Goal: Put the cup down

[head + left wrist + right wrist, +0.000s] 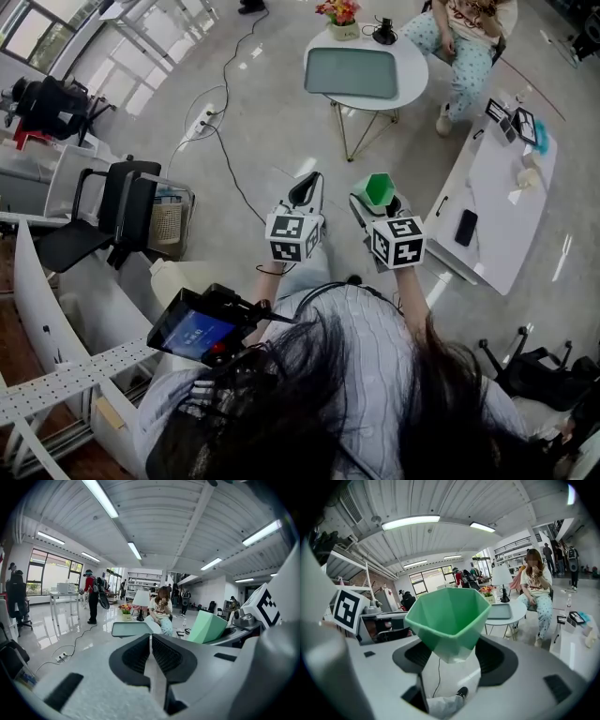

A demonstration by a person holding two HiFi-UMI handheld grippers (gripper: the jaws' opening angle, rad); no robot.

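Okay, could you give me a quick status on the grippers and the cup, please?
Left gripper shut, empty. Right gripper shut on green cup, held in the air. Round table ahead, path open.

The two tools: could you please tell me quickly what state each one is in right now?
Left tool: closed, nothing between its jaws.
Right tool: closed on the green cup, held upright.

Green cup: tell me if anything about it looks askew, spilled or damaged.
Nothing stands out. The green cup sits gripped by its base in the right gripper, held in the air, empty, with no spill or crack visible.
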